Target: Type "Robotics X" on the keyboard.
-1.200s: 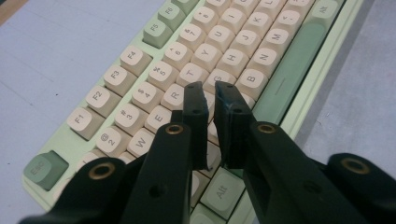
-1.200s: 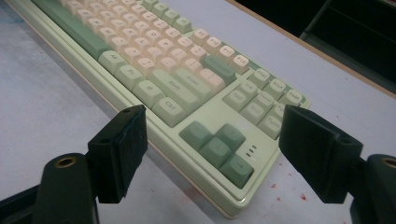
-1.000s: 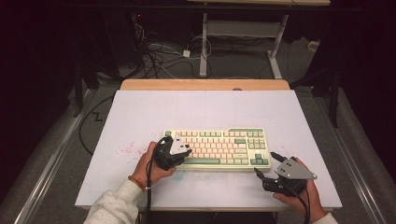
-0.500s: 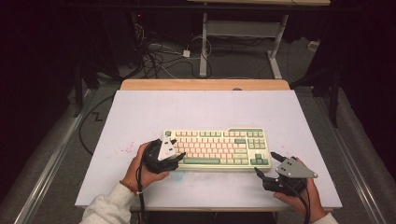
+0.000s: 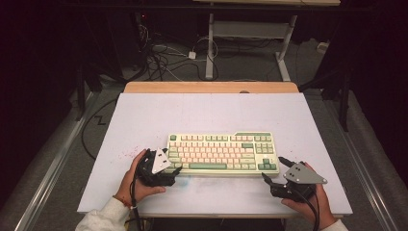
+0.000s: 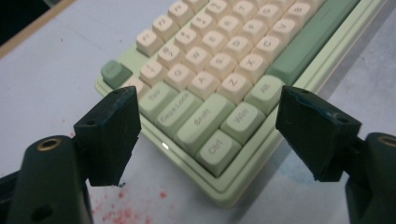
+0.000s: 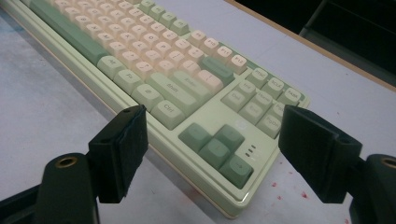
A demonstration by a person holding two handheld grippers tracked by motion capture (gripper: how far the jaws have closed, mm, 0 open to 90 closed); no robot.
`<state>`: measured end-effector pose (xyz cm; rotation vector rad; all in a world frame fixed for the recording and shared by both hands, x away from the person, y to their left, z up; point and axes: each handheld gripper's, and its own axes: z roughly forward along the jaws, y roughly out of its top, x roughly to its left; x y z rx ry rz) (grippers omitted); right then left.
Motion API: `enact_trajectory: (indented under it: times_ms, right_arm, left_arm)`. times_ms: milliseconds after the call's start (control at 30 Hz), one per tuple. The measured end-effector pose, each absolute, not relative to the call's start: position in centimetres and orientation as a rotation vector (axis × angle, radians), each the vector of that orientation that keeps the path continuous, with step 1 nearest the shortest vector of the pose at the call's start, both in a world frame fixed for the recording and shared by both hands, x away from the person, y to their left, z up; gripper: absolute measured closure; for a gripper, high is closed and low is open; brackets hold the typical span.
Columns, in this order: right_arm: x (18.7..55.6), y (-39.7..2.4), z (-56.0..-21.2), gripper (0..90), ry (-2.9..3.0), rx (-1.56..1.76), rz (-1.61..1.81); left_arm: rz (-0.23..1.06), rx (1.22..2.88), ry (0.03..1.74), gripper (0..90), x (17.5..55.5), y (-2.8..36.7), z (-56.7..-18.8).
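Nearest the person, at the front edge of the white desk, both hands hold their grippers low and aimed at the two near corners of the keyboard. The left gripper sits just off the keyboard's near left corner. Its fingers have just been opening and now stand wide apart, one on each side of that corner, with the Ctrl key between them; the pads press on nothing, so it holds nothing. The right gripper waits just off the near right corner in the same manner, its fingers spread wide around the corner by the green arrow keys, also gripping nothing.

That mirrored placement looks like a set-up for taking the keyboard by both ends at once, which would keep a long, flat thing level when it is lifted or shifted. The keyboard itself lies flat on the desk, a little nearer the person than the middle, square to the front edge. Red specks mark the desk surface by the left hand. Beyond the keyboard the desk is bare up to a wooden strip at its far edge, and past that cables trail across the floor.
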<state>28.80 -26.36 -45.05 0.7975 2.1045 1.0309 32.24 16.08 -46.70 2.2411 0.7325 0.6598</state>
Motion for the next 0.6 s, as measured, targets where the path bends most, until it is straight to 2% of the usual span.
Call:
enact_trajectory:
  times_ms: [200, 333, 467, 600]
  right_arm:
    - [28.8, -26.3, -45.1, 24.3, 2.106, 0.792, 1.026]
    - [28.8, -26.2, -45.1, 24.3, 2.109, 0.784, 1.023]
    - [28.8, -26.1, -45.1, 24.2, 2.109, 0.782, 1.019]
    - [28.8, -26.1, -45.1, 24.3, 2.108, 0.781, 1.018]
  left_arm:
    - [0.657, 2.239, 0.753, 19.6, 31.5, 16.8, -47.4]
    - [0.645, 2.244, 0.76, 22.3, 31.2, 17.1, -47.5]
    - [0.636, 2.261, 0.776, 28.3, 31.2, 17.2, -47.7]
    - [0.624, 2.25, 0.797, 41.6, 31.4, 17.4, -47.4]
